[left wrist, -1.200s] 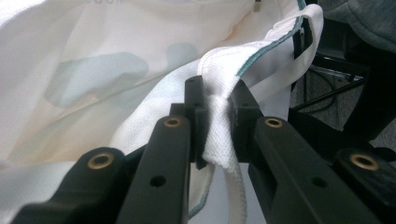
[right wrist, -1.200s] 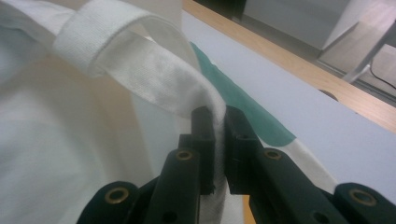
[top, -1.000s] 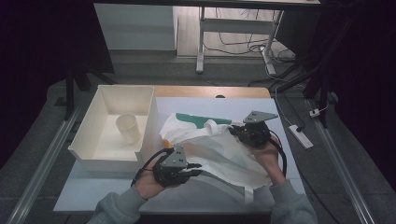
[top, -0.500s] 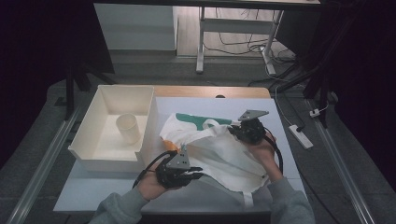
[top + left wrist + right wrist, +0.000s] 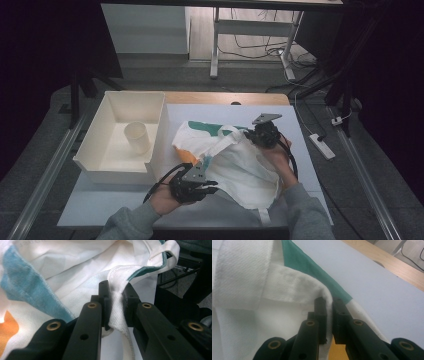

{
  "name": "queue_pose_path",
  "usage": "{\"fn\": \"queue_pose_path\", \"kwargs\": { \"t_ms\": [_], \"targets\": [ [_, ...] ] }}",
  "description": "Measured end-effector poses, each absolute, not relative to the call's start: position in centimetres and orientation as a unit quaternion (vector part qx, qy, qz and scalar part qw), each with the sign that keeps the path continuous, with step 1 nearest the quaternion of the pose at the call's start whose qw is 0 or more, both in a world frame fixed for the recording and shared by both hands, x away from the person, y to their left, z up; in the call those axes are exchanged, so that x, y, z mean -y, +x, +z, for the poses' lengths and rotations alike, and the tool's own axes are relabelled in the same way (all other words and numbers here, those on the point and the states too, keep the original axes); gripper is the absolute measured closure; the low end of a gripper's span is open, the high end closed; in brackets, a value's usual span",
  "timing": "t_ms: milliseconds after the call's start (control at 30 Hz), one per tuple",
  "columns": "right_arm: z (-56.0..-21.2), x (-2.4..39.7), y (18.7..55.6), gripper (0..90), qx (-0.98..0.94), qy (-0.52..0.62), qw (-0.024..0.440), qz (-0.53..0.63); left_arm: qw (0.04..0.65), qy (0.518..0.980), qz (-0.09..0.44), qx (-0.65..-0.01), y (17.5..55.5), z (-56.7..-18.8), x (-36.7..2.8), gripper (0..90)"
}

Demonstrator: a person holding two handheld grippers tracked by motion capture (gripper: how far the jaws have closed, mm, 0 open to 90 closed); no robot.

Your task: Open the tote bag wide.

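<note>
Dim room, white bench. Bag is lying right of the tray, long axis running diagonally away from it. Left claw is pinching the near hem, right claw is pinching the far rim, both clamped on cloth.

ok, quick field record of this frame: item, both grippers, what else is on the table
item: white tote bag with green and orange print, crumpled on the pale mat
left gripper: shut on the bag's white hem
right gripper: shut on the bag's white hem beside the green patch
bin: white bin left of the bag
in bin: one pale cup, upright
</note>
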State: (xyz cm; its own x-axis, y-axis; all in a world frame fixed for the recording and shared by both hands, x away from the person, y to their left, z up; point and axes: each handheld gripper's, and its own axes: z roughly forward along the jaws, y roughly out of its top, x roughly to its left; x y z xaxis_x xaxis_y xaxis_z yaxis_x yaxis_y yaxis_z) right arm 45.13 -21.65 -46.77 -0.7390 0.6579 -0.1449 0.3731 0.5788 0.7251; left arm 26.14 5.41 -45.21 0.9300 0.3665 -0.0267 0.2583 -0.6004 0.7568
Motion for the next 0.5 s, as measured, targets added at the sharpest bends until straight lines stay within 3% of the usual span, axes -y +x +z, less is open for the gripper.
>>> {"fn": "queue_pose_path", "kwargs": {
  "t_ms": [500],
  "targets": [
    [-48.5, 21.0, 46.1, 83.2, -0.87, 0.304, 0.197, 0.335, 0.408, 0.893, 0.06, -0.182, 26.6, -45.7, -5.6, 79.7]
  ]
}}
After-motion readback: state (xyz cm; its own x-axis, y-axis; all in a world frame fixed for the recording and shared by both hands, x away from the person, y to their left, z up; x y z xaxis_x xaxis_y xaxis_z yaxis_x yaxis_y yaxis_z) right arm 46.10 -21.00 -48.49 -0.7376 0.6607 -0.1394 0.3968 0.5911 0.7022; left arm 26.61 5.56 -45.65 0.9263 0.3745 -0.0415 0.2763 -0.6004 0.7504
